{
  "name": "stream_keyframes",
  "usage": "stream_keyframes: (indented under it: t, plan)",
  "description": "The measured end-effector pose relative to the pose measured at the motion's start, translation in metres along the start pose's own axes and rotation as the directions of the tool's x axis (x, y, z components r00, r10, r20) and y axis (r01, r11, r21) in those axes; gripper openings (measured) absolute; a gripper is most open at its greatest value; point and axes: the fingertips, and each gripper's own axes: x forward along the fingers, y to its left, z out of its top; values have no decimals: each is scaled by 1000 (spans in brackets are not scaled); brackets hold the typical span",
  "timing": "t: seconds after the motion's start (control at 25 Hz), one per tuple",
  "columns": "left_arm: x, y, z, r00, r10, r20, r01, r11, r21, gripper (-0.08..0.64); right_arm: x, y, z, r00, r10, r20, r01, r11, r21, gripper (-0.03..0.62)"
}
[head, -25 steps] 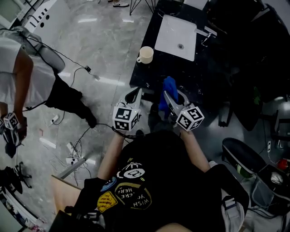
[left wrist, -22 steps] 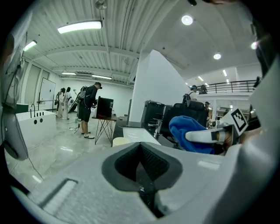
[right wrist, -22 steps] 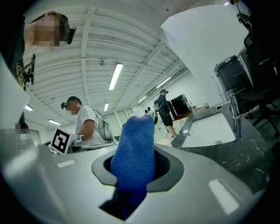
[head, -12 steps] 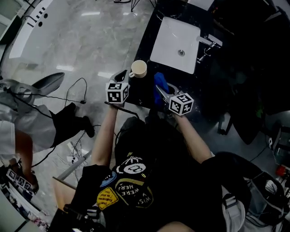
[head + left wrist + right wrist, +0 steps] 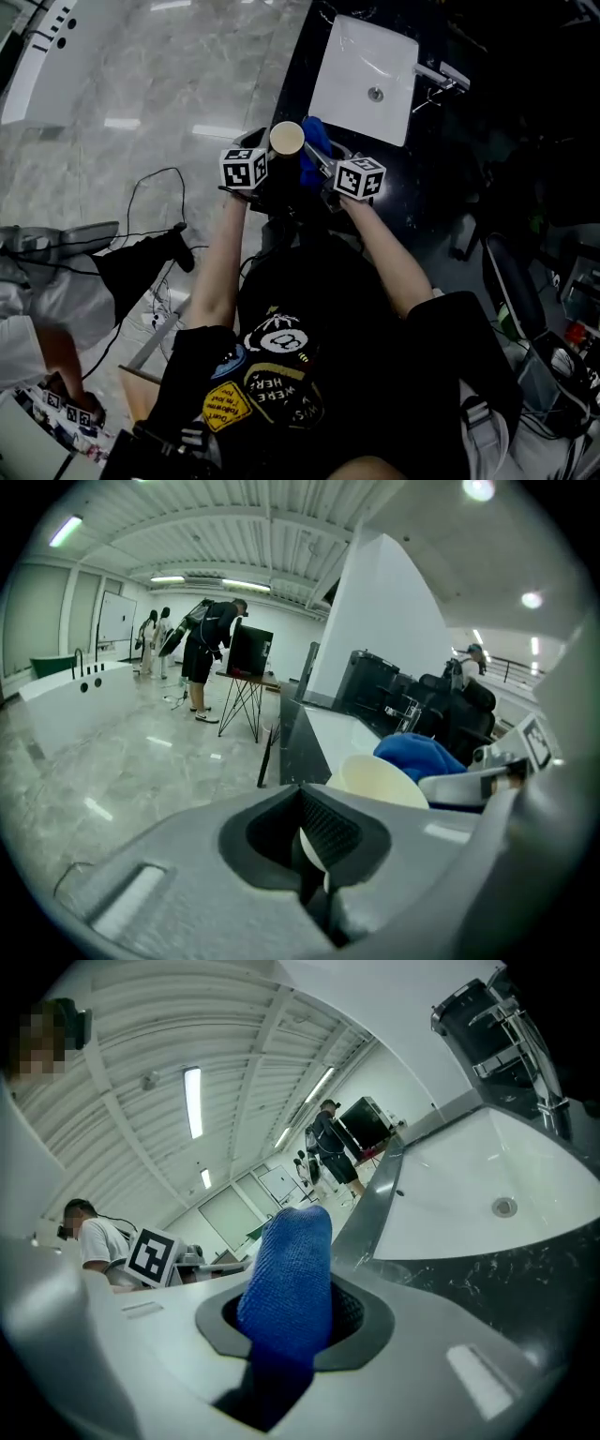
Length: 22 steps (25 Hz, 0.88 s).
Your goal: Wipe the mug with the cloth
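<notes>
Left gripper (image 5: 263, 147) on the mug (image 5: 287, 139), right gripper (image 5: 321, 161) on the blue cloth (image 5: 311, 142)

Black tee (image 5: 375, 356) — yellow-and-white chest prints (image 5: 272, 375)

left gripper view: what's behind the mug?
The blue cloth, bunched just past the mug. Its lower part is covered by the mug's rim; whether they touch can't be told.

— Where's your mug?
— The cream mug (image 5: 287, 139) is pinched in your left tongs (image 5: 314, 855), by the counter's (image 5: 296, 86) near edge.
— And your cloth?
— The blue cloth (image 5: 310, 150) stands bunched in your right tongs (image 5: 281, 1354), just beside the mug.
</notes>
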Motion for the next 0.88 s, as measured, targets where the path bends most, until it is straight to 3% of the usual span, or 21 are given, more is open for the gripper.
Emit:
stream_keyframes:
  t: [0.16, 0.36, 0.64, 0.88]
  plan:
    - [-2, -3, -16, 1000, -14, -3, 13, 997, -78, 4, 3, -15, -31, 993, -32, -118, 25, 998, -66, 92]
    - [-5, -7, -30, 1000, -12, -16, 10, 995, -97, 4, 3, -16, -26, 987, -63, -147, 39, 986, -163, 92]
    - [-14, -24, -26, 999, -10, 42, 15, 991, -134, 5, -13, -2, 4, 998, -54, -25, 50, 989, -141, 94]
    - [-15, -44, -44, 998, -67, 2, 67, 988, -142, 5, 1, -15, -24, 990, -86, -114, 70, 988, -136, 94]
